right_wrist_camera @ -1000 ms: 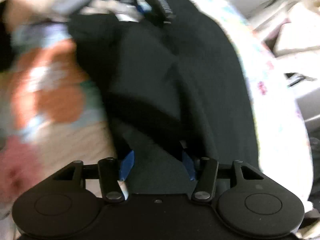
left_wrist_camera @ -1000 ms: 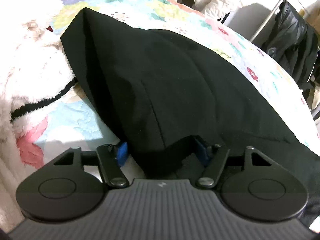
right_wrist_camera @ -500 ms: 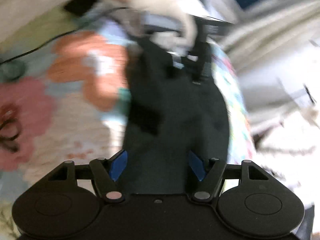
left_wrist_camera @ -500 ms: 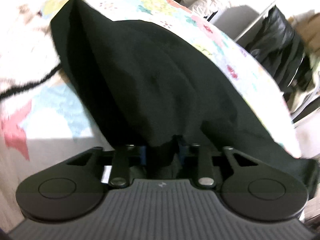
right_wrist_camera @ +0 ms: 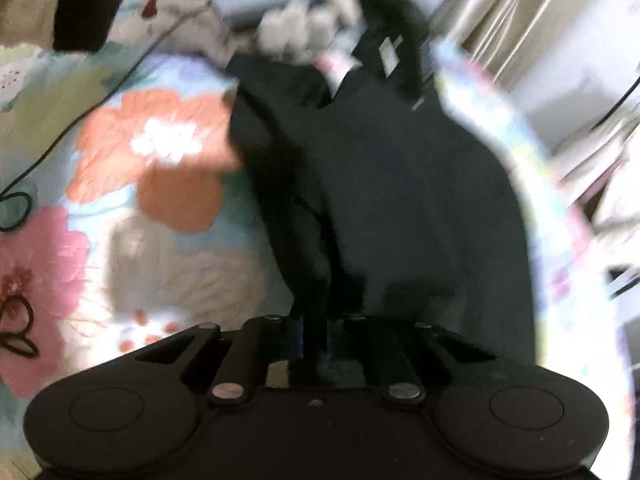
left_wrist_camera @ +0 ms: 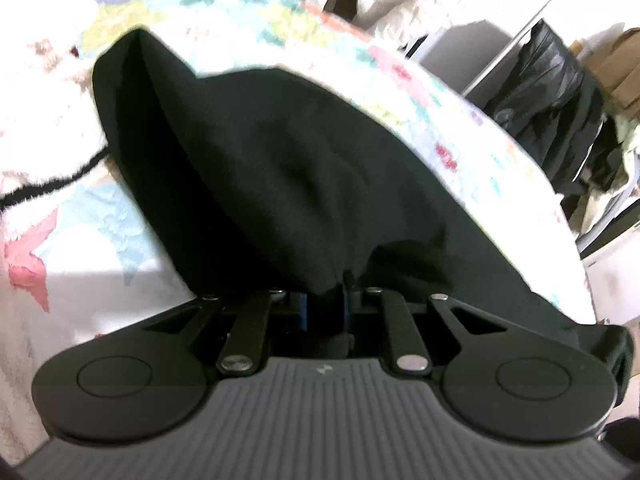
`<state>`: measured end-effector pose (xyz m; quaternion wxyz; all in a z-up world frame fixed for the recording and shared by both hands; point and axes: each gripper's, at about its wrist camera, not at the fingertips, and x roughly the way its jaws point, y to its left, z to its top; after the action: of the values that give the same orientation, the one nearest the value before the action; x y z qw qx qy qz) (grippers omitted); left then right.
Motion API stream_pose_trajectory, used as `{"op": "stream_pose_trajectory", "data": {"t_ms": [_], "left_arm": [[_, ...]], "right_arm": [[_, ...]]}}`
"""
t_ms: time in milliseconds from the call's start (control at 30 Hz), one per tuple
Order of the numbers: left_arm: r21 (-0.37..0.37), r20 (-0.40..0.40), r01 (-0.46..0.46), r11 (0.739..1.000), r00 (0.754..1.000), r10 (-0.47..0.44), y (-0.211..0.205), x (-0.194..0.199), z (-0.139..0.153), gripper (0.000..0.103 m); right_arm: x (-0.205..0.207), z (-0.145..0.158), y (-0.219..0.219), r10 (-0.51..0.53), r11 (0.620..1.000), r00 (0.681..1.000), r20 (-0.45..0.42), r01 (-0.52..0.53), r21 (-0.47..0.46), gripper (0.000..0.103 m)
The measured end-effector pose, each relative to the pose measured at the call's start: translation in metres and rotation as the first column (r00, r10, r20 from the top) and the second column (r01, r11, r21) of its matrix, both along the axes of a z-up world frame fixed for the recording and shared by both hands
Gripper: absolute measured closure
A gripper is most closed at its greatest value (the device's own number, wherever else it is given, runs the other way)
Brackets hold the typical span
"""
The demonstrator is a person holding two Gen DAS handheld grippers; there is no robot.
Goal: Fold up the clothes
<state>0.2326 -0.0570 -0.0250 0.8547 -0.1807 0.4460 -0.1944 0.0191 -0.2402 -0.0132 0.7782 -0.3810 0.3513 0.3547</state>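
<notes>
a black garment (left_wrist_camera: 304, 168) was seen spread over a bed covered by a floral quilt (left_wrist_camera: 248, 12), its far corner reaching up toward a fluffy white blanket (left_wrist_camera: 36, 128) at the left. the left claw (left_wrist_camera: 325, 309) was found closed down on a bunched edge of the garment, with the blue pads nearly together and black cloth pinched between them. from that pinch the fabric was lifted into a raised fold that sloped away across the quilt. beyond the bed, a dark bag or coat (left_wrist_camera: 556, 92) was seen against pale furniture.

in the right wrist view, much was blurred. the right claw (right_wrist_camera: 316, 340) was likewise found closed on a narrow ridge of the same black garment (right_wrist_camera: 400, 200), the cloth gripped tightly between its fingers. the garment was stretched away from it over the floral quilt (right_wrist_camera: 152, 152), where large orange and pink flowers were made out. at the far end, the other gripper and a hand were shown only as a smear.
</notes>
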Motion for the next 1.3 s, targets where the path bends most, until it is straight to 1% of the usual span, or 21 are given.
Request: {"op": "stream_pose_trajectory", "data": {"t_ms": [67,200,267,333,400,467,533,600,633,733,800,867,933,1000,1033,1100,1133,1200,1233,1267,1300], "left_arm": [[-0.010,0.034,0.011,1.000,0.999,-0.011,0.001,0.000,0.009,0.089],[-0.043,0.074,0.079,0.996,0.994,-0.076,-0.012,0.015,0.034,0.089],[-0.039,0.073,0.141,0.989,0.988,-0.138,-0.031,0.033,0.052,0.089],[-0.030,0.066,0.189,0.982,0.980,-0.186,-0.057,0.059,0.071,0.089],[-0.019,0.063,0.224,0.974,0.973,-0.222,-0.085,0.086,0.091,0.091],[0.022,0.079,0.224,0.974,0.971,-0.225,-0.118,0.113,0.110,0.091],[0.068,0.105,0.219,0.973,0.969,-0.225,-0.148,0.134,0.126,0.091],[0.080,0.123,0.220,0.972,0.966,-0.228,-0.175,0.147,0.133,0.089],[0.057,0.127,0.219,0.974,0.966,-0.225,-0.185,0.150,0.132,0.088],[0.008,0.147,0.214,0.977,0.966,-0.213,-0.213,0.146,0.117,0.085],[0.011,0.183,0.234,0.972,0.955,-0.232,-0.226,0.133,0.102,0.085],[0.021,0.213,0.247,0.969,0.946,-0.246,-0.230,0.125,0.089,0.088],[0.060,0.229,0.270,0.961,0.933,-0.276,-0.236,0.125,0.086,0.094],[0.097,0.314,0.244,0.965,0.912,-0.262,-0.243,0.127,0.101,0.094],[0.086,0.358,0.216,0.973,0.904,-0.233,-0.247,0.130,0.112,0.094],[0.031,0.431,0.149,0.988,0.890,-0.148,-0.252,0.136,0.134,0.094],[0.000,0.456,0.115,0.993,0.884,-0.102,-0.255,0.140,0.143,0.090],[0.015,0.455,0.067,0.998,0.888,-0.067,-0.268,0.150,0.151,0.085],[0.065,0.427,0.061,0.996,0.900,-0.084,-0.277,0.155,0.150,0.079],[0.141,0.391,0.061,0.988,0.914,-0.112,-0.286,0.159,0.144,0.072],[0.190,0.380,0.047,0.981,0.917,-0.118,-0.288,0.157,0.135,0.070]], "right_arm": [[-0.005,0.022,-0.013,-0.001,1.000,0.996,0.093,0.000,0.004,0.095],[0.014,0.063,-0.049,-0.145,0.989,0.974,0.177,0.138,0.048,0.096],[0.028,0.076,-0.076,-0.243,0.970,0.951,0.193,0.233,0.073,0.097],[0.049,0.095,-0.111,-0.368,0.928,0.912,0.180,0.348,0.133,0.097],[0.067,0.108,-0.151,-0.487,0.868,0.858,0.163,0.455,0.198,0.097],[0.083,0.112,-0.190,-0.594,0.795,0.790,0.148,0.550,0.255,0.097],[0.096,0.109,-0.230,-0.692,0.706,0.713,0.108,0.638,0.308,0.097],[0.102,0.099,-0.273,-0.775,0.600,0.630,0.043,0.714,0.360,0.097],[0.103,0.089,-0.293,-0.804,0.558,0.594,0.019,0.743,0.370,0.097],[0.111,0.078,-0.347,-0.862,0.458,0.505,-0.035,0.808,0.371,0.097],[0.115,0.070,-0.364,-0.883,0.415,0.465,-0.062,0.835,0.362,0.097],[0.117,0.068,-0.366,-0.886,0.407,0.459,-0.067,0.839,0.362,0.097],[0.121,0.075,-0.365,-0.876,0.432,0.480,-0.044,0.823,0.369,0.097],[0.129,0.087,-0.368,-0.862,0.472,0.506,0.008,0.798,0.374,0.097],[0.136,0.095,-0.371,-0.861,0.481,0.508,0.034,0.789,0.382,0.097],[0.151,0.111,-0.383,-0.873,0.472,0.479,0.087,0.788,0.397,0.097],[0.161,0.115,-0.387,-0.878,0.471,0.464,0.119,0.792,0.388,0.097],[0.183,0.120,-0.396,-0.885,0.466,0.437,0.161,0.810,0.357,0.095],[0.193,0.116,-0.400,-0.891,0.454,0.428,0.152,0.827,0.332,0.093],[0.201,0.110,-0.404,-0.901,0.435,0.412,0.139,0.849,0.302,0.085],[0.206,0.105,-0.405,-0.908,0.419,0.398,0.130,0.867,0.269,0.067]]}}
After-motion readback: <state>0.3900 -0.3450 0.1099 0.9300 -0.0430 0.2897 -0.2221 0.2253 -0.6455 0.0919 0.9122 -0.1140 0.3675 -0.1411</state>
